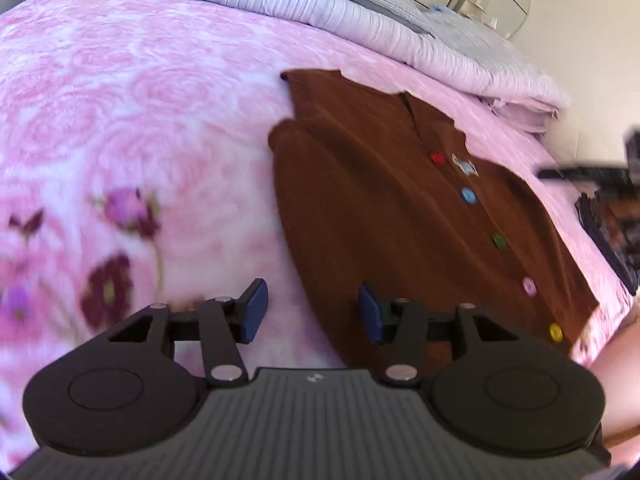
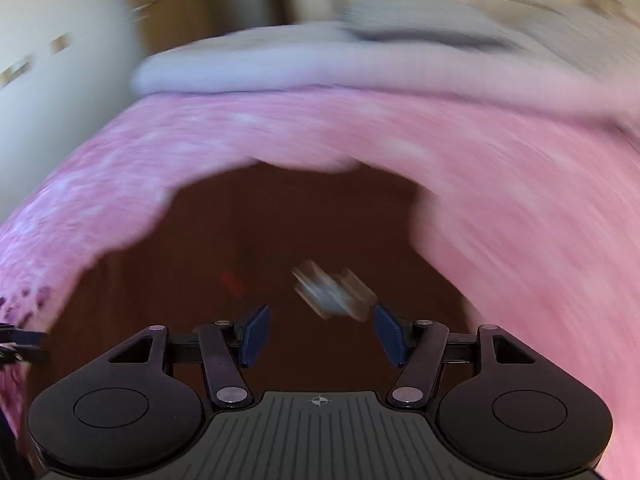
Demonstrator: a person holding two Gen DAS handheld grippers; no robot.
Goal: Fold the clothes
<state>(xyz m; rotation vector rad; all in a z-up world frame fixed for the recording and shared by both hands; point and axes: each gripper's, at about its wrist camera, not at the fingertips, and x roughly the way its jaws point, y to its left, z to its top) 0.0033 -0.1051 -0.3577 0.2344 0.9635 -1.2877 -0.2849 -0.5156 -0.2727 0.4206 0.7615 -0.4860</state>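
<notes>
Soft brown buttoned cardigan [image 1: 400, 208] lies centre-right on pink floral blanket [image 1: 140, 120]; likely limp, light; pinch its left edge; left gripper [image 1: 312, 312] and right gripper [image 2: 320, 336] both released, empty.

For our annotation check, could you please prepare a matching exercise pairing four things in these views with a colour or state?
Things:
1. cardigan
2. blanket
3. left gripper
4. topmost button

Descriptions:
A. pink, floral
B. red
C. brown, lying on the bed
D. open, holding nothing

Pairs: 1-C, 2-A, 3-D, 4-B
</notes>
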